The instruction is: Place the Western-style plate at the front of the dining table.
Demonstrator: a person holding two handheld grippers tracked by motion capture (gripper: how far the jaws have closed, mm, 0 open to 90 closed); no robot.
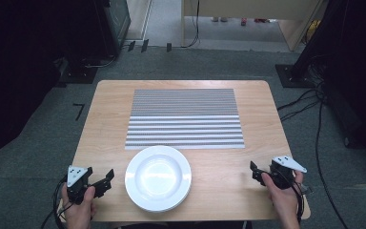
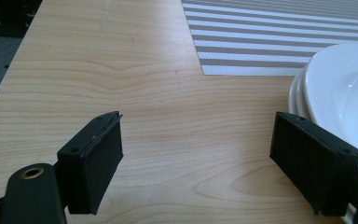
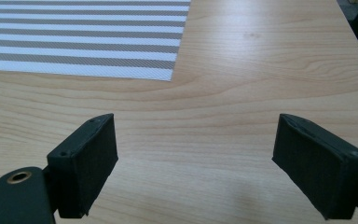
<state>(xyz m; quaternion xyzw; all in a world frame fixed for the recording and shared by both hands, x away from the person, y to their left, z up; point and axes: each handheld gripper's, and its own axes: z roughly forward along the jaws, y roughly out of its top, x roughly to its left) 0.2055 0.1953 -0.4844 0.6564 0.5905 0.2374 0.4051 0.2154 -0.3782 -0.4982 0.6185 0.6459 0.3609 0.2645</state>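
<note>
1. Plates [image 1: 158, 178]: white, round, sitting on the wooden table [image 1: 105, 119] at its near edge, midway across. The left gripper view shows a second rim under the top one [image 2: 340, 79], so this is a stack; how many lie in it I cannot tell.
2. Striped placemat [image 1: 185, 118]: grey and white bands, flat on the table just beyond the plates. Its near edge lies very close to the far rim of the plates; whether the two touch I cannot tell.
3. Left gripper [image 1: 102, 180]: held in the person's left hand [image 1: 78, 205], to the left of the plates and near them, apart from the rim in the high view. Jaws stand wide apart with only bare wood between them. In the left gripper view [image 2: 196, 154] the jaw on the plates' side sits just in front of the rim; contact cannot be judged.
4. Right gripper [image 1: 256, 172]: held in the person's right hand [image 1: 282, 198], to the right of the plates and well apart from them. Jaws spread wide, nothing between them; the right gripper view [image 3: 196, 158] shows bare table there, with a corner of the placemat [image 3: 84, 37] farther off.
5. Both grippers lie low over the table's near edge, one on each side of the plates.
</note>
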